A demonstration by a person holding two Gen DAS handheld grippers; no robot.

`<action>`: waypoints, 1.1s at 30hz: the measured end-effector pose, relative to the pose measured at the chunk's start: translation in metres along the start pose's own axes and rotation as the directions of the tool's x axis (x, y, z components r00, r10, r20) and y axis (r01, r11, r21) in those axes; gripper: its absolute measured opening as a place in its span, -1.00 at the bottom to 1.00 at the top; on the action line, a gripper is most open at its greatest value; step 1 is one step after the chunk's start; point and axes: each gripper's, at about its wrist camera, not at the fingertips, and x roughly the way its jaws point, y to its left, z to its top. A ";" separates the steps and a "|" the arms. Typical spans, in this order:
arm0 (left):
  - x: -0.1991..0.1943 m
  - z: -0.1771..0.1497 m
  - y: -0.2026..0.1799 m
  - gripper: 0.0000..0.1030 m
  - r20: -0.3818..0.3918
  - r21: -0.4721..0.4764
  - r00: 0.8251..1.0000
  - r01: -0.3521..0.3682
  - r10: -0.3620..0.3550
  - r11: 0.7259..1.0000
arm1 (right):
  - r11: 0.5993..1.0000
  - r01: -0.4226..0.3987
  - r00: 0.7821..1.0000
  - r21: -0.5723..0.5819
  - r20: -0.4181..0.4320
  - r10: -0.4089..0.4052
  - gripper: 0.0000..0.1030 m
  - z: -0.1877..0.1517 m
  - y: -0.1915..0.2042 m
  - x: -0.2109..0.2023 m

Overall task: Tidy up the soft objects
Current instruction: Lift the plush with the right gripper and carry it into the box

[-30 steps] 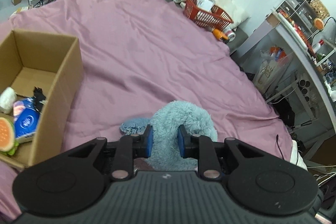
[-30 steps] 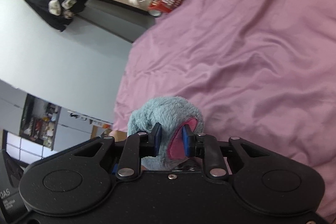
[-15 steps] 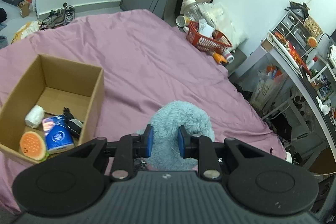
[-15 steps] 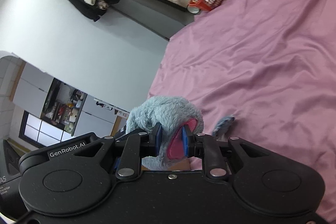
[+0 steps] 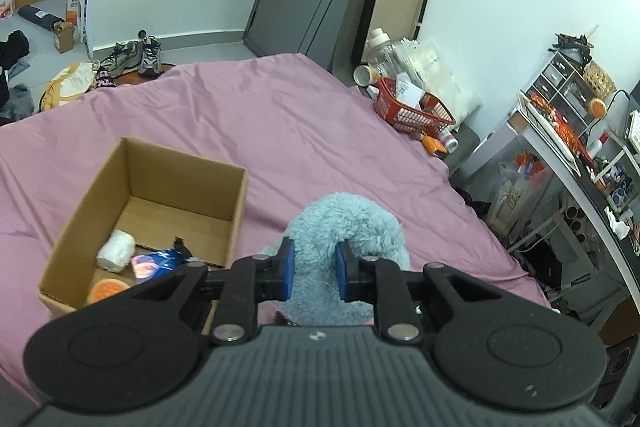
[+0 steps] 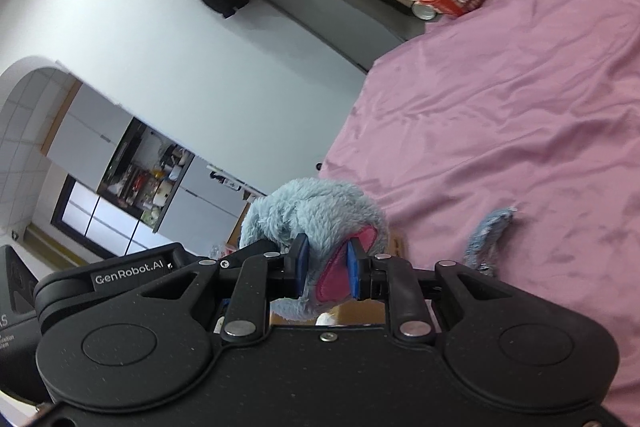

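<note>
Pinching fluffy blue plush toy [image 5: 347, 227], left tongs [image 5: 314, 269] and right tongs [image 6: 325, 267] both clamped, cardboard box [image 5: 236, 211] beside.

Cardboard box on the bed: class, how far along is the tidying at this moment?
Done: the cardboard box already holds a white roll and a blue packet. In hand: both the left gripper and right gripper clamp the blue plush toy. Left: getting it into the box.

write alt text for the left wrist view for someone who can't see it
The left gripper is shut on a fluffy light-blue plush toy above a bed with a mauve sheet. To its left an open brown cardboard box on the bed holds a white roll, a blue packet and an orange round item.
</note>
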 end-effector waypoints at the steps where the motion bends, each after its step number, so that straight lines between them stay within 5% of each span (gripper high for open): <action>1: -0.003 0.001 0.004 -0.63 0.006 -0.002 1.000 -0.001 0.001 1.000 | 1.000 -0.005 1.000 -0.011 0.000 0.005 -0.60 -0.002 0.003 0.002; 12: -0.019 0.009 0.041 -0.65 0.044 -0.040 0.999 0.016 -0.015 0.999 | 0.994 -0.049 0.999 -0.095 0.002 0.049 -0.51 -0.020 0.029 0.018; 33: 0.004 0.027 0.112 -0.66 0.041 -0.150 0.999 -0.018 0.024 0.989 | 0.994 0.052 0.998 -0.101 -0.029 -0.055 -0.36 -0.029 0.028 0.038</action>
